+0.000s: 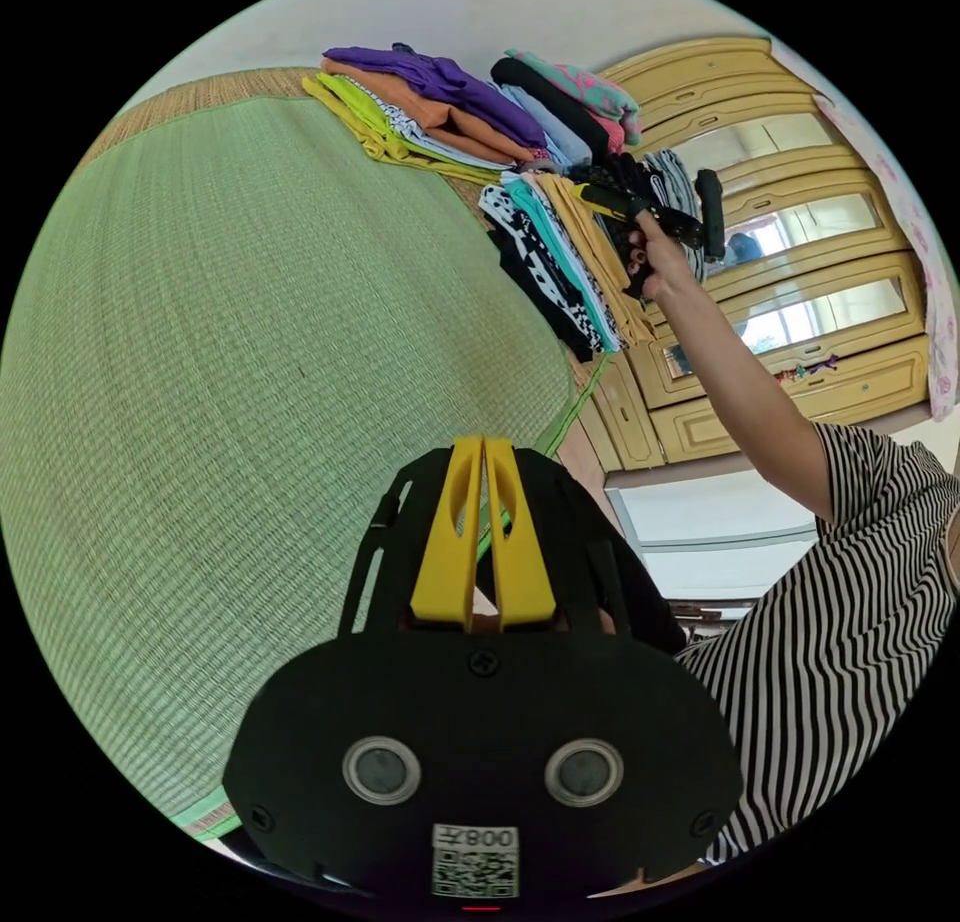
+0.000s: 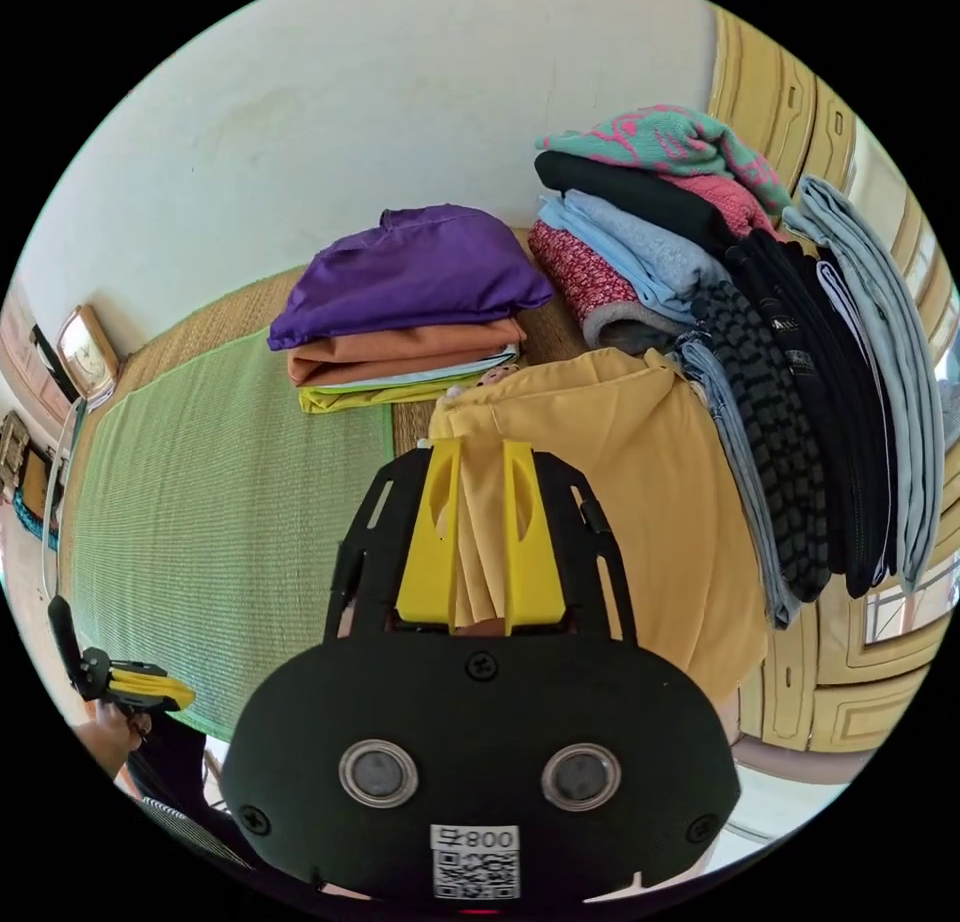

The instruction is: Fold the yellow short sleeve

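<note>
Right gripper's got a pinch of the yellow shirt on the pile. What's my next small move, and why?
Probably lift and draw the yellow shirt toward the green mat. The right gripper is shut on a fold of it atop a stack, while the left gripper hangs shut over bare mat.

Green mat (image 1: 220, 362) open; clothes stacks (image 2: 400, 312) crowd far edge.

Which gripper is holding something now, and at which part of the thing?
The right gripper is shut on the yellow short sleeve, on a bunched fold near its edge. The left gripper is shut and holds nothing.
</note>
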{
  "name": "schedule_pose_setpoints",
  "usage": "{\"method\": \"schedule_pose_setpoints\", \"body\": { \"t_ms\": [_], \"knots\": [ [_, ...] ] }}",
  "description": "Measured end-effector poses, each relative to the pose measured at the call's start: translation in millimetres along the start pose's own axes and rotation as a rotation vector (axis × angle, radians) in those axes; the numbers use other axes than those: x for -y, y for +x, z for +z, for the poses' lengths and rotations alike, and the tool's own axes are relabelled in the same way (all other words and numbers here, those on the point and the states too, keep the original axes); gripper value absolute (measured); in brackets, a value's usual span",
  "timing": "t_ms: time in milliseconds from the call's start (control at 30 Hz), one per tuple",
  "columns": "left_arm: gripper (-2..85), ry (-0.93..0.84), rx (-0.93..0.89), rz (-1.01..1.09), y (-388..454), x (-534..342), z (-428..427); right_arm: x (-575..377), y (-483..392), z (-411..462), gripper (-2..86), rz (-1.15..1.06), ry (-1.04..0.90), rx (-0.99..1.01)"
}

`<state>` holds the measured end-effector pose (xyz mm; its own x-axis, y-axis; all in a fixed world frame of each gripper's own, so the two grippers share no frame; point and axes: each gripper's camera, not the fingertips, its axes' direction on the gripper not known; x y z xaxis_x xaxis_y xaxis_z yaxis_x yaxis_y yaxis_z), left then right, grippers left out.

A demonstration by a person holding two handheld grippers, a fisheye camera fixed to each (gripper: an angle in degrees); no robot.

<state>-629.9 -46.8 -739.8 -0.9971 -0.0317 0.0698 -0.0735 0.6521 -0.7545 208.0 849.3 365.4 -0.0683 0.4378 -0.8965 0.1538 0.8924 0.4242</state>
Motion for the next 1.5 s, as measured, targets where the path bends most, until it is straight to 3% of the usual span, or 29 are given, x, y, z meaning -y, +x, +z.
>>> {"method": "schedule_pose_setpoints", "body": {
  "t_ms": [233, 500, 867, 1067, 1233, 1400, 1500],
  "knots": [
    [0.1, -0.004, -0.008, -0.021, -3, 5, 5, -15, 61, -5, 0.0, 0.061, 0.003, 0.042],
    [0.2, 0.001, -0.058, 0.024, 14, 22, 16, -78, 146, -62, -0.5, 0.125, 0.132, 0.397],
    [1.2, 0.123, -0.239, 0.191, 43, 94, 3, -200, 320, -213, -0.2, 0.254, 0.606, 0.836],
    [4.4, 0.152, -0.337, 0.311, 77, 156, 6, -270, 411, -266, -0.1, 0.352, 0.815, 0.858],
    [7.2, 0.145, -0.424, 0.319, 96, 194, 18, -309, 459, -280, -0.3, 0.421, 0.84, 0.796],
    [9.3, 0.153, -0.529, 0.186, 90, 226, 31, -333, 503, -277, -0.1, 0.497, 0.855, 0.798],
    [10.6, 0.112, -0.477, 0.181, 96, 244, 36, -334, 518, -271, -0.1, 0.5, 0.841, 0.791]
  ]
}}
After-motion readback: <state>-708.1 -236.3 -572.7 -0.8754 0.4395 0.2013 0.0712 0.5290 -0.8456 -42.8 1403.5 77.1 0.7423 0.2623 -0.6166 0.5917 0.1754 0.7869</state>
